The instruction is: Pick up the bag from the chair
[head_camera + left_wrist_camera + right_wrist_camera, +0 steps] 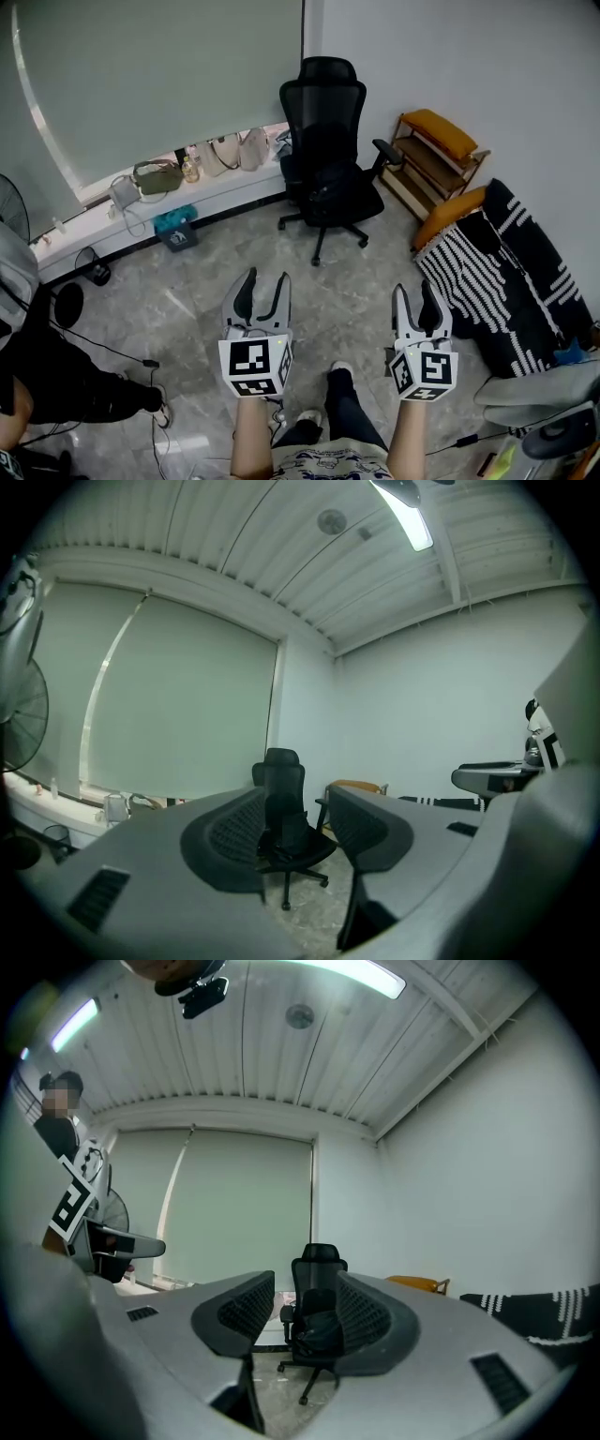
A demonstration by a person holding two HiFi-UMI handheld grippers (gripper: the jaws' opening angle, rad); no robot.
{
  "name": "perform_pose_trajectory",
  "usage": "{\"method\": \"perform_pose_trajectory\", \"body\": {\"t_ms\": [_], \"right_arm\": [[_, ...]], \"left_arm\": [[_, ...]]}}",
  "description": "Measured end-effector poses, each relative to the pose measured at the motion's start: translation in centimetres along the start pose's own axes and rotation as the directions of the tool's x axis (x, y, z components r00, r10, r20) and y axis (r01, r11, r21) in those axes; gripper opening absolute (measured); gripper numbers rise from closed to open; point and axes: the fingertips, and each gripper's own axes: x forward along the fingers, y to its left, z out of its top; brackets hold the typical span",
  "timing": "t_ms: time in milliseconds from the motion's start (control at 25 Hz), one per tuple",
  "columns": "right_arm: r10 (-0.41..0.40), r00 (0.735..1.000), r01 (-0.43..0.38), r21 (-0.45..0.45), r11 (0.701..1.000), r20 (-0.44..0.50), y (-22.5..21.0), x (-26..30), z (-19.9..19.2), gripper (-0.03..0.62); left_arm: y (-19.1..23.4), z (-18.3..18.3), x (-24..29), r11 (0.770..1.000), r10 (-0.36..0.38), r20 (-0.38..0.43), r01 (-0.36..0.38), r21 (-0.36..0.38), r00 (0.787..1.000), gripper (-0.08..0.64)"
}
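A black office chair [325, 122] stands near the far wall, with a black bag [339, 192] lying on its seat. Both grippers are held low in the head view, well short of the chair. My left gripper [263, 281] is open, nothing between its jaws, and my right gripper [419, 294] is open and empty too. In the left gripper view the chair [284, 799] shows between the jaws with the bag [292, 832] on it. The right gripper view frames the chair [318, 1283] and bag [319, 1330] in its gap as well.
Several handbags [225, 153] line the window ledge at the left. A wooden rack with orange cushions [437, 148] and a black-and-white striped blanket [502, 272] stand at the right. A fan [11, 206] and floor cables [103, 352] lie at the left. My foot [342, 375] is on the tiled floor.
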Motion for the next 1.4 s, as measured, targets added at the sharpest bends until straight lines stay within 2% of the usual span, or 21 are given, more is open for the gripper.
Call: {"method": "perform_pose_trajectory", "body": {"t_ms": [320, 840, 1200, 1400], "right_arm": [[0.035, 0.999, -0.035, 0.008, 0.999, -0.016, -2.9, 9.6, -1.5, 0.218], [0.119, 0.993, -0.119, -0.01, 0.993, 0.012, -14.1, 31.6, -0.1, 0.218], [0.161, 0.987, -0.161, -0.014, 0.987, -0.03, -18.6, 40.9, -2.4, 0.225], [0.166, 0.984, -0.166, -0.001, 0.986, -0.062, -20.0, 45.8, -4.1, 0.225]], "left_arm": [[1.3, -0.7, 8.8, 0.999, 0.036, -0.022, -0.036, -0.003, 0.999, 0.219], [-1.3, 2.4, 31.1, 0.997, 0.081, 0.016, -0.081, 0.011, 0.997, 0.219], [-1.3, 0.5, 40.5, 0.992, 0.128, -0.038, -0.128, -0.001, 0.991, 0.221], [-0.6, -0.9, 45.9, 0.992, 0.127, -0.079, -0.127, 0.006, 0.989, 0.222]]}}
